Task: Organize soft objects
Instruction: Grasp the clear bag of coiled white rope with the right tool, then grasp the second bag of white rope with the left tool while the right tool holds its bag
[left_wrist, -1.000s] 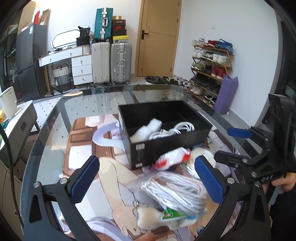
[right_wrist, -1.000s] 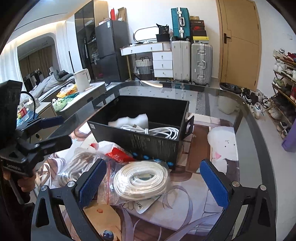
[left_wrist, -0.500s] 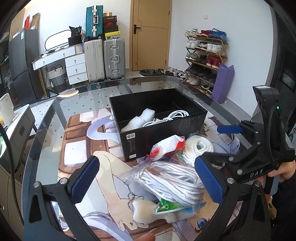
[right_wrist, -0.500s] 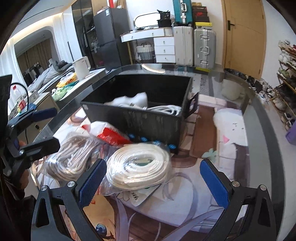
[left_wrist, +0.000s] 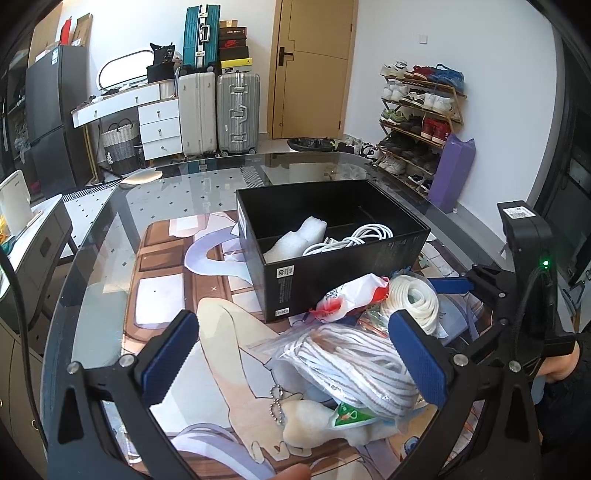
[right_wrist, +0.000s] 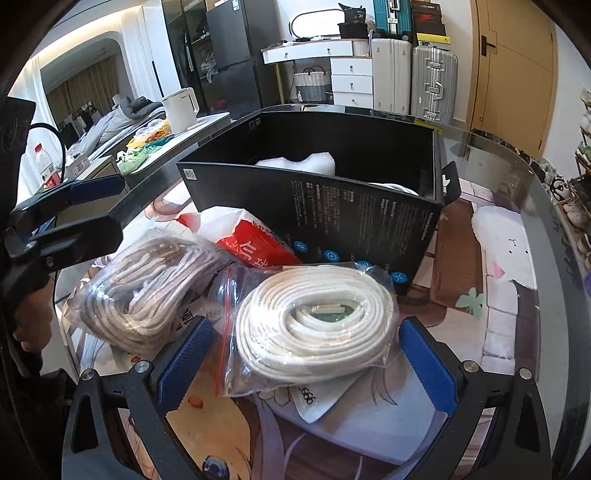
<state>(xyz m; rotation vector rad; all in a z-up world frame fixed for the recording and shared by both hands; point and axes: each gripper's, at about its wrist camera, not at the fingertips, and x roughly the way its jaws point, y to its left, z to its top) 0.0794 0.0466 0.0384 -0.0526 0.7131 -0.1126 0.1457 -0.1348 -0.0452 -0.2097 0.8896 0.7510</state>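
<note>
A black box on the glass table holds a white foam piece and a white cable. In front of it lie a bagged white rope coil, a bagged grey-white cord bundle and a red-and-white packet. My right gripper is open, its jaws on either side of the white rope coil, low over it. My left gripper is open above the cord bundle, which overlaps its right finger. A beige plush keychain lies under that bundle.
A printed mat covers the glass table. A white plush lies to the right of the box. A side counter with a kettle stands to the left. Suitcases and a shoe rack stand beyond.
My right gripper has moved down and forward, so the white rope coil now sits between its open jaws. My left gripper has shifted slightly, staying open over the cord bundle.
</note>
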